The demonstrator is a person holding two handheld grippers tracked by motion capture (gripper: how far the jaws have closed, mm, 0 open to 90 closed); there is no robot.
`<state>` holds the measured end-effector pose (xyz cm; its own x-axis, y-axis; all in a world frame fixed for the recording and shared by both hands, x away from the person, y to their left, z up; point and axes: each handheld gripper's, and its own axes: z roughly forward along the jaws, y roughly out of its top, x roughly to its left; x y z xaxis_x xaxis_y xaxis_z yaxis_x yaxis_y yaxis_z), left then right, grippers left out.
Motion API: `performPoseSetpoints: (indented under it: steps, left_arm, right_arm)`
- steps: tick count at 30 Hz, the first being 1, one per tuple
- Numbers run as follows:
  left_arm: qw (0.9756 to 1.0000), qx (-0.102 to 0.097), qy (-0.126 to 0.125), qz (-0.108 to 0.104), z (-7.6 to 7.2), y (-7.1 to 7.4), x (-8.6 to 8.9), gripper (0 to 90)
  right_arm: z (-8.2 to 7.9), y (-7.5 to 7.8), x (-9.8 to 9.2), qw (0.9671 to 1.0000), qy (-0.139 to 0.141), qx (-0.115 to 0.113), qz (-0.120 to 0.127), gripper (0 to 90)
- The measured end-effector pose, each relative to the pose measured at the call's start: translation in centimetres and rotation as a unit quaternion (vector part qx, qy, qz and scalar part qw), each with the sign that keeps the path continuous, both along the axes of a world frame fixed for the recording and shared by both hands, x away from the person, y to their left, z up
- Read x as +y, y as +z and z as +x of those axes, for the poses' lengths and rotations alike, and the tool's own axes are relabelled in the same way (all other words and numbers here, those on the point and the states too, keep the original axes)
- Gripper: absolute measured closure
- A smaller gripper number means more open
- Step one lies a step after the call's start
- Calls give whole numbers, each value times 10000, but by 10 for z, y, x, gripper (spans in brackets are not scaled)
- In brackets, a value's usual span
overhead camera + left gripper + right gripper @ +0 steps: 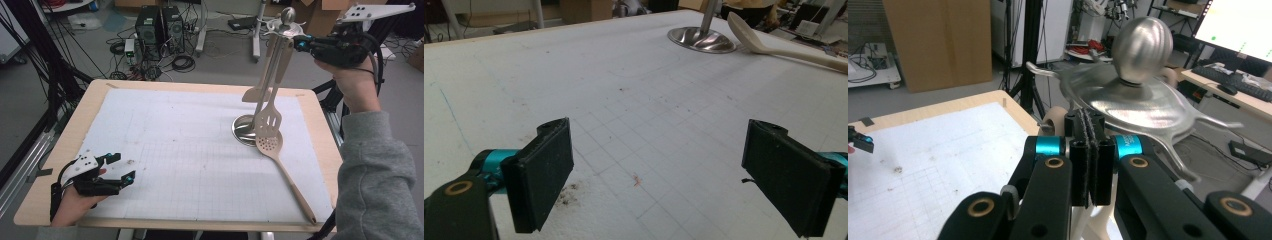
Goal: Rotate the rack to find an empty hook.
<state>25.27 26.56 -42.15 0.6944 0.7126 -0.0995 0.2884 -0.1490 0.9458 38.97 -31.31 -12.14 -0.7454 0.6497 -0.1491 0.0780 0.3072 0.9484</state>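
Utensil stand [260,100]: steel, round base on the white gridded sheet at the far right of the surface [50,165]; top knob [1142,46] and hook ring blurred in the right gripper view; its post partly hidden behind the hanging tools in the high view.
Slotted turner [269,120]: hangs from the stand, blade low by the base; a second pale tool hangs behind it, mostly covered, kind unclear.
Perforated spoon [280,160]: lies on the sheet with its bowl against the stand's base, handle running toward the near right corner; handle end cut off in the left gripper view.
Right hand-held gripper [300,44]: clenched, pads pressed flat together, nothing between them; raised beside the stand's top.
Left hand-held gripper [122,170]: released, jaws wide apart, resting low on the surface, well apart from the stand, toward the near left.
Writing: faint print on a teal jaw collar, unreadable.
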Motion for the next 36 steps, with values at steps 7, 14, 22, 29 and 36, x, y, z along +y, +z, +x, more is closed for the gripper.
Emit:
performPoseSetpoints:
  steps: [7, 14, 22, 29, 36]
  left_arm:
    - [10000, 8, -4, 1, 0, -1, 0, 135]
    - [10000, 27, -10, -13, 0, -1, 0, 135]
    - [10000, 23, 1, -19, 0, -1, 0, 135]
    - [10000, 32, -17, -2, 1, -2, 0, 135]
    - [10000, 36, -12, 2, 1, -2, -1, 135]
  right_arm:
    - [-1, 0, 10, 10000, 87, -5, -25, 896]
    - [0, 0, 18, 9999, 114, -2, -39, 896]
    - [1, -1, 29, 10000, 65, 7, -40, 896]
    - [1, 0, 34, 10000, 38, 23, -31, 896]
    - [3, 0, 38, 10000, 45, -18, -59, 896]
